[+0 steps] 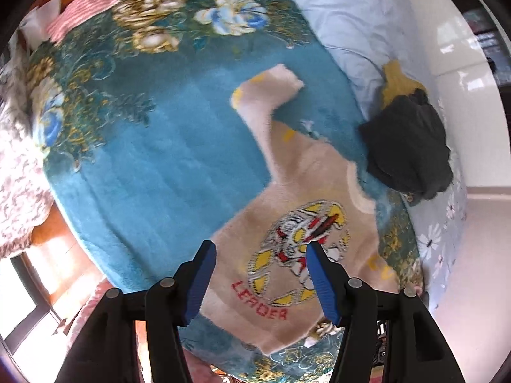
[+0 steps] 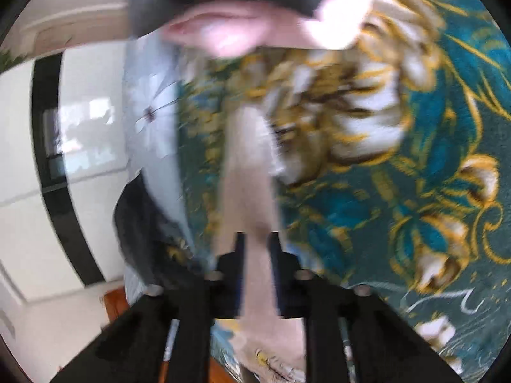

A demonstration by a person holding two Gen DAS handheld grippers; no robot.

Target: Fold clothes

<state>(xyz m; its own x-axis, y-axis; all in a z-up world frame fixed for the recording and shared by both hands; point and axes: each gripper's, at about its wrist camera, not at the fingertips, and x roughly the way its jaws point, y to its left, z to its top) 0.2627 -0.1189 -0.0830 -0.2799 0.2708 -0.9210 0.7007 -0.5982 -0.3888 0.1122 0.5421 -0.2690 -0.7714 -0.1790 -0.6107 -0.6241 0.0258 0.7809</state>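
Fingers of my left gripper stand spread above the chest print of the beige sweater, touching nothing. My right gripper pinches a beige strip of that sweater. It lies flat on the teal floral blanket, a dark garment near its collar.

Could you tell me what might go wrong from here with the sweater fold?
1. The right tongs grip only a narrow strip of the beige sweater; the fuzzy cloth could slip out mid-fold.
2. The left tongs hang open above the "LEADER" emblem, so nothing pins the body and it may drag.
3. The dark garment lies close by and could get caught.
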